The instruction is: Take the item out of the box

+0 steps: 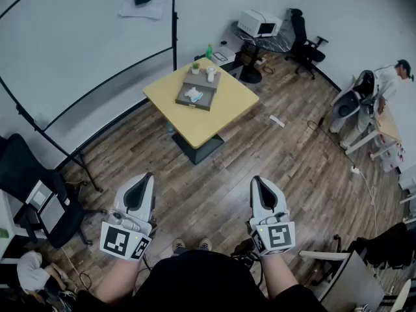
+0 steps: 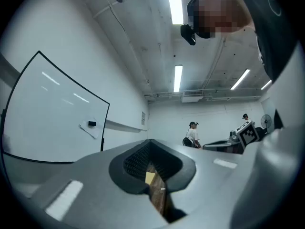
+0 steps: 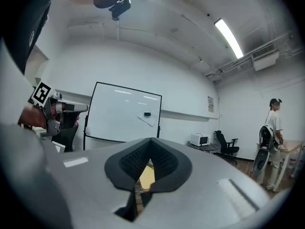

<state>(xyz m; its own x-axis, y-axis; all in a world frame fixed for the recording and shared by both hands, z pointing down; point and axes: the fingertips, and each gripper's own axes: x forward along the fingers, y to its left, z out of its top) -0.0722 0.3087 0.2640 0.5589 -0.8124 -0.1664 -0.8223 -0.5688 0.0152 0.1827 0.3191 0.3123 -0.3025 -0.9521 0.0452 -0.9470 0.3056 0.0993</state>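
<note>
Nearest to me, I hold a gripper out in each hand over the wood floor (image 1: pixel 221 174), both about level and well apart from each other. My left gripper (image 1: pixel 143 186) has its fingers together. Its own view shows the dark pads (image 2: pixel 131 163) meeting at the tip with nothing caught between them, only a thin slit with floor and a scrap of yellow behind it. My right gripper (image 1: pixel 260 186) is the same: fingers pressed together, pads (image 3: pixel 164 163) meeting, empty. My shoes (image 1: pixel 179 244) show just below and between the two.

Farther ahead, well out of reach of either gripper, stands the yellow table (image 1: pixel 227 103). The box (image 1: pixel 185 101) lies flat on it, dark grey and open on top. The item (image 1: pixel 193 95), small and white, lies inside the box, and neither gripper touches it. Just beyond the box, on the far part of the table, are a small plant (image 1: pixel 195 67) and a white cup (image 1: pixel 210 74).

Left of the table a large whiteboard (image 1: pixel 78 44) leans along the wall. Past the table a microwave (image 1: pixel 259 23) sits on a low stand, with a black chair (image 1: pixel 302 41) beside it. A person (image 1: pixel 390 83) stands at the far right by a desk.
</note>
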